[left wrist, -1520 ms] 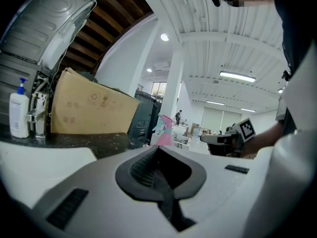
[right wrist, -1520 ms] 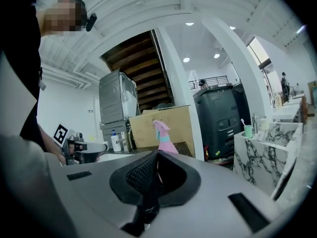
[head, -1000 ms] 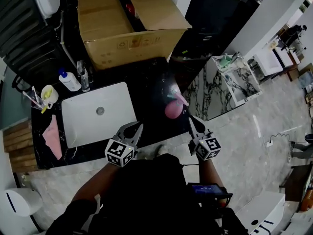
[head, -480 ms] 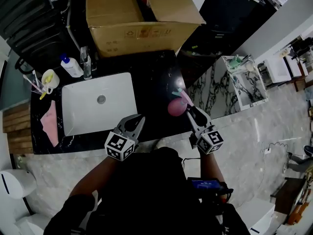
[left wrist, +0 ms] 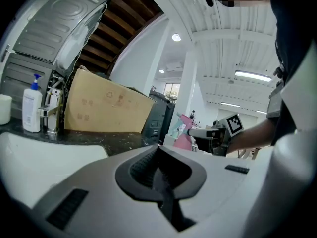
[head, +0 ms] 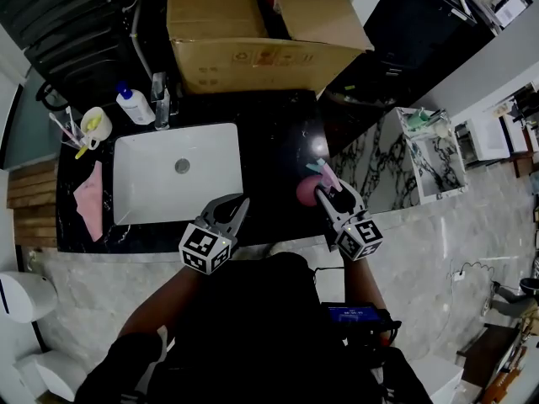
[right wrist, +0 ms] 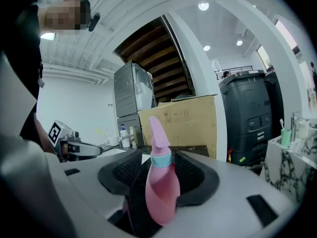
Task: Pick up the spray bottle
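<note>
The pink plastic spray bottle with a teal collar (right wrist: 161, 185) stands upright on the black stone countertop (head: 271, 137), close to its right edge and near the front right corner; the right gripper (head: 331, 195) has its jaws wide apart on either side of the bottle's body, and no firm squeeze shows yet. By my reading the approach is done; the closing and the lift are left, since the bottle looks to be resting on the counter. The left gripper (head: 226, 212) hangs over the front edge, just beside the front right corner of the white rectangular sink (head: 139, 192); its jaws are parted and hold nothing.
</note>
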{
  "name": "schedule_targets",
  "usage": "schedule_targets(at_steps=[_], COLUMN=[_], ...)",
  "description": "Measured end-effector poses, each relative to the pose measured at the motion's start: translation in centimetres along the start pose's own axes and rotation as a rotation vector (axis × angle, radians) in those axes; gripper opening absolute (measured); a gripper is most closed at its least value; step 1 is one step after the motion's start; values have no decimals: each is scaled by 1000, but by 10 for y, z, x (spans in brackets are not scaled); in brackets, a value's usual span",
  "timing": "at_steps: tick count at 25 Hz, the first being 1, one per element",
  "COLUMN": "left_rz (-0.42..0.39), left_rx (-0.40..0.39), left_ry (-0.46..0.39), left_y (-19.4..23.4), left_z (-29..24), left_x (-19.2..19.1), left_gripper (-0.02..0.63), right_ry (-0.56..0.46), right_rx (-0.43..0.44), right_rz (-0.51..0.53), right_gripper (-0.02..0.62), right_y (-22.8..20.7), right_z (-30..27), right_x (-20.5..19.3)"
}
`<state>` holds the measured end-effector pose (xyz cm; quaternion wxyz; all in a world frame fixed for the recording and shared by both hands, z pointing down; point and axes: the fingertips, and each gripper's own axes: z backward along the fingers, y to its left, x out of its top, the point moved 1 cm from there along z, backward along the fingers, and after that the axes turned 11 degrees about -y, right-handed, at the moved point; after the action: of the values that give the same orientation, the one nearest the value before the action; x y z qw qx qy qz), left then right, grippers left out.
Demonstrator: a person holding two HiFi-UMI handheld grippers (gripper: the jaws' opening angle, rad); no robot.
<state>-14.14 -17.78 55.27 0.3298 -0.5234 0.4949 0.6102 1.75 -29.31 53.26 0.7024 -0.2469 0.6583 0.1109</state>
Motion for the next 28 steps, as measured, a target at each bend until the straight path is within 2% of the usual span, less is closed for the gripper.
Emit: schedule_targets(at_steps=[9, 17, 28], left_rz=[2, -1, -13], left_rx=[32, 13, -10], left_ry=[2, 10, 13], left_y=[11, 11, 21], left_z=[5, 3, 7], left_x=[1, 1, 4], left_gripper=[8, 8, 8], right_ry=[34, 13, 3], right_rx=[-42, -48, -99], right_rz=[78, 72, 103], right_gripper=[192, 178, 170], right_y=[-9, -6, -8], right_z=[-7, -7, 0], right_x=[-6, -4, 1])
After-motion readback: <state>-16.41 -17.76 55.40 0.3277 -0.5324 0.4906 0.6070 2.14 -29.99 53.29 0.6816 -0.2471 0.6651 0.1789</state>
